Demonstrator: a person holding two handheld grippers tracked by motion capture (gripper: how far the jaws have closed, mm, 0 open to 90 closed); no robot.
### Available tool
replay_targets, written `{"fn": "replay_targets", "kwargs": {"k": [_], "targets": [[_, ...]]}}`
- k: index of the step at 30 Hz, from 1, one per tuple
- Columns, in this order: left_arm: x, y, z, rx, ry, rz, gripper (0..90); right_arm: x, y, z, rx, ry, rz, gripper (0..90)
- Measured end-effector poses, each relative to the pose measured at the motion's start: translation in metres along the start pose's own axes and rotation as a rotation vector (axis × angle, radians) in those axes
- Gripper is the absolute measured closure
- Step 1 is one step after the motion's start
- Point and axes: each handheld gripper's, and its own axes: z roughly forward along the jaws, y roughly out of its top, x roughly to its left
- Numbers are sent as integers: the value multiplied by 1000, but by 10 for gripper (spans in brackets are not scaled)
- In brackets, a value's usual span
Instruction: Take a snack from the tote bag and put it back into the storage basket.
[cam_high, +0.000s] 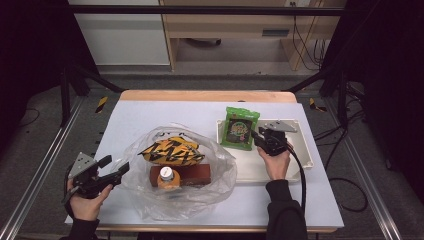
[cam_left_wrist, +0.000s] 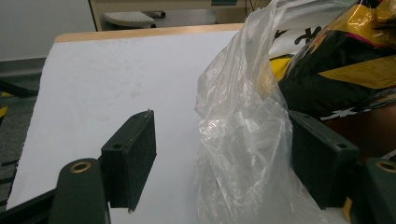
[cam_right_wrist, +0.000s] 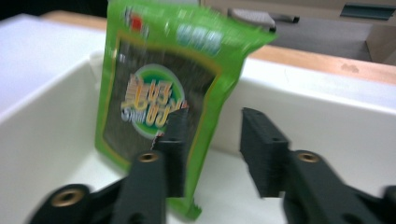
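A clear plastic bag (cam_high: 220, 175) lies on the white table and holds a yellow-and-black snack packet (cam_high: 172, 151), a brown box (cam_high: 197, 174) and an orange bottle (cam_high: 167, 177). My left gripper (cam_high: 119, 164) is at the bag's left edge. In the left gripper view its jaws (cam_left_wrist: 223, 116) stand wide open, with a fold of the bag (cam_left_wrist: 233, 116) loose between them and the snack packet (cam_left_wrist: 336, 70) just behind. A green seaweed packet (cam_high: 241, 127) stands tilted in the white tray (cam_high: 300, 150). My right gripper (cam_right_wrist: 214, 114) is open, with the packet's (cam_right_wrist: 159, 88) right edge between its jaws, unpinched.
The tray's near wall (cam_right_wrist: 42, 140) and far rim (cam_right_wrist: 327, 93) enclose the right gripper (cam_high: 256, 135). The table's wooden far edge (cam_high: 207, 95) runs across the back, with metal frame rails along both sides. Bare white tabletop (cam_left_wrist: 102, 88) lies left of the bag.
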Motion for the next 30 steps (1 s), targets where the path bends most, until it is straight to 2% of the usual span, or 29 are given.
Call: {"fn": "replay_targets", "kwargs": {"k": [1, 2, 3, 7, 10, 13, 17, 18, 20, 21, 22, 23, 24, 28, 29, 30], "targets": [[0, 0, 0, 0, -2, 1, 264, 0, 0, 0, 0, 0, 0, 716], [0, 0, -1, -3, -2, 1, 267, 3, -1, 4, 3, 0, 2, 789], [1, 0, -1, -4, -2, -2, 269, 3, -1, 6, 4, -10, -1, 816], [1, 0, -1, -4, 0, -3, 269, 2, 0, 14, -22, -9, 9, 858], [1, 0, -1, -6, -4, -4, 271, 1, 0, 17, -26, -2, 12, 839], [1, 1, -3, -14, -7, -5, 277, -1, 0, 14, -54, -13, 25, 675], [1, 2, -5, -22, -9, -7, 289, 0, 9, -11, -117, -1, 33, 579], [1, 2, -5, -21, -10, -5, 289, 0, 9, -11, -117, -1, 33, 579], [0, 3, -6, -23, -14, -5, 304, 6, 20, -41, -181, 43, 30, 542], [0, 3, -6, -25, -16, -6, 313, 8, 22, -48, -196, 61, 35, 538], [0, 3, -6, -25, -16, -6, 322, 8, 22, -48, -196, 61, 35, 538], [0, 4, -7, -27, -18, -6, 322, 11, 24, -58, -211, 84, 34, 536], [0, 4, -8, -32, -30, -8, 353, 18, 30, -78, -234, 122, 33, 537], [0, 4, -9, -33, -43, -14, 441, 35, 45, -114, -306, 229, 34, 522], [0, 4, -9, -33, -43, -14, 471, 35, 45, -114, -306, 229, 34, 522], [0, 4, -8, -23, -46, -13, 494, 49, 54, -126, -328, 298, 13, 490]]}}
